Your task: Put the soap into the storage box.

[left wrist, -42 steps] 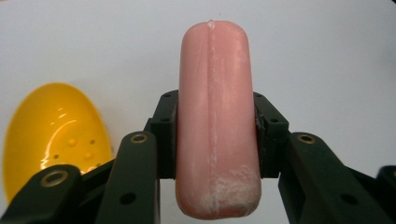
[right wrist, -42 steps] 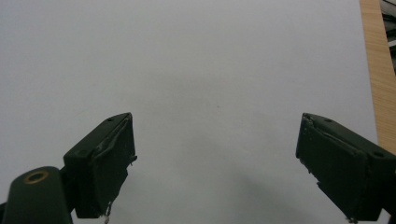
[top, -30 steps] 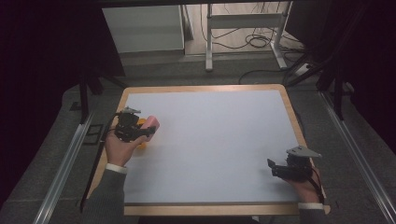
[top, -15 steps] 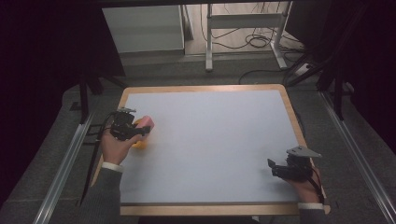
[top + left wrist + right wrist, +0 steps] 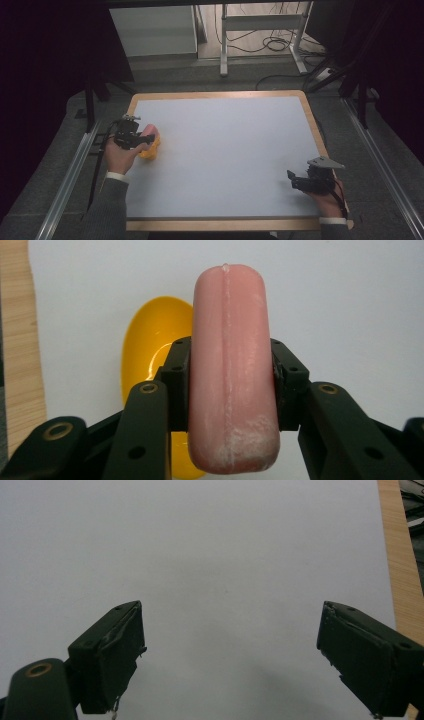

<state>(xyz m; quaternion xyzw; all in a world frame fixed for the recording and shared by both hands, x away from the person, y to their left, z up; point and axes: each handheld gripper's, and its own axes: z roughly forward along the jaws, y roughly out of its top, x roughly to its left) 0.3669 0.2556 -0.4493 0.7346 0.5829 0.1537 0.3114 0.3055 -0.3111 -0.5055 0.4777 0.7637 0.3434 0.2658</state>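
the left gripper [image 5: 145, 141] sits near the left edge of the white-topped table with a light wooden rim [image 5: 310, 115], about halfway between near and far. its black jaws are clamped on the two long sides of a smooth pink rounded bar, like a piece of soap with a whitish bloom on its surface [image 5: 231, 367]. the bar points away from the gripper's body, its rounded tip reaching past the jaws. directly under it lies a glossy yellow oval plastic dish [image 5: 152, 345], showing to the left of the bar in the left gripper view; whether bar and dish touch cannot be told. the right gripper [image 5: 295, 179] rests at the near right corner of the table, its jaws spread wide with only bare white tabletop between them.
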